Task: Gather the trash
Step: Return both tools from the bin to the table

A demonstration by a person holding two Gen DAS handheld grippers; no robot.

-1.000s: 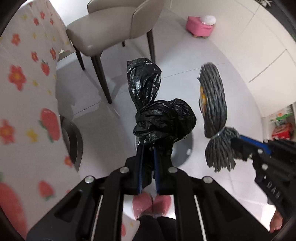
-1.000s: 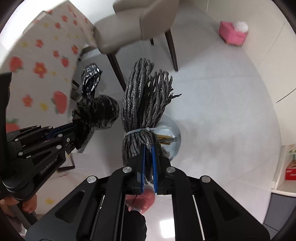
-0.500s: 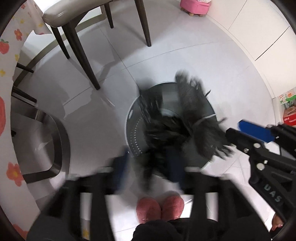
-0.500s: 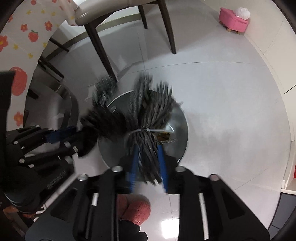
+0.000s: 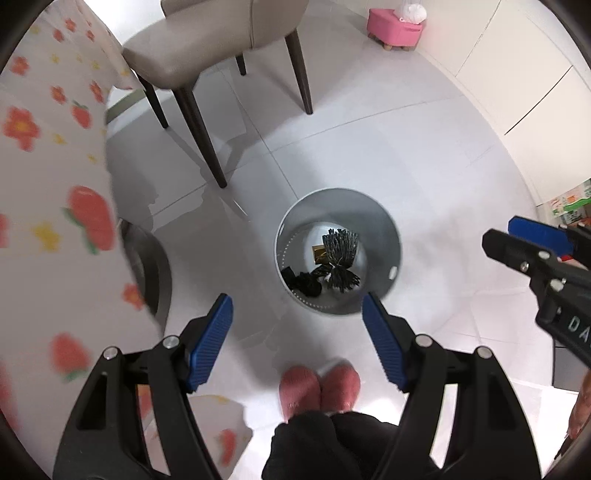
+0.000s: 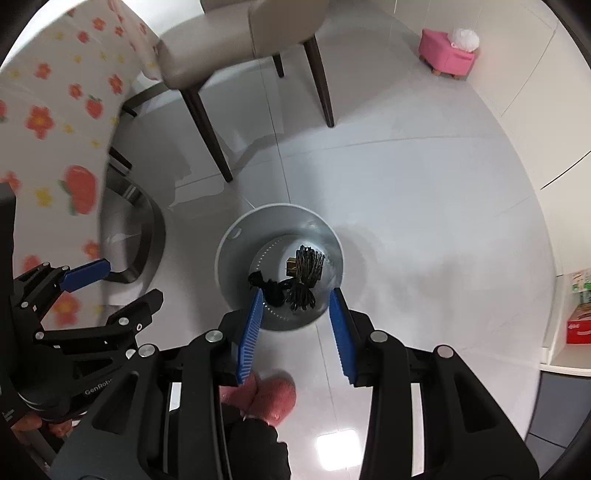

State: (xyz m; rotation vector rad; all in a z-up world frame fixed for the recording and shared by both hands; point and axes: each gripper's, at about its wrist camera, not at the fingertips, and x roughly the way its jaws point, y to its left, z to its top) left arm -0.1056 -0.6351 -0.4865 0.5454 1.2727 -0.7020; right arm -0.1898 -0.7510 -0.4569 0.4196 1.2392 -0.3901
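Note:
A round grey metal bin [image 5: 380,236] stands on the white floor below both grippers. Inside it lie a tied bundle of grey cord [image 5: 340,254] and a crumpled black plastic bag [image 5: 306,284]. My left gripper [image 5: 297,298] hangs above the bin's near rim, its blue pads wide apart and still opening, with nothing between them. In the right wrist view my right gripper [image 6: 296,291] is open and empty over the bin [image 6: 240,258], with the cord bundle [image 6: 304,273] and black bag [image 6: 266,288] far below. The right gripper [image 5: 498,230] also shows at the left wrist view's right edge.
A beige chair [image 5: 221,55] stands beyond the bin. A table with a flowered cloth [image 5: 44,184] and its round metal base [image 5: 151,266] lie to the left. A pink stool [image 5: 395,26] is by the far wall. The person's pink slippers [image 5: 317,384] are near the bin.
Both grippers let go: the black bag and the cord bundle fell into the bin. Both sets of jaws went from shut to open.

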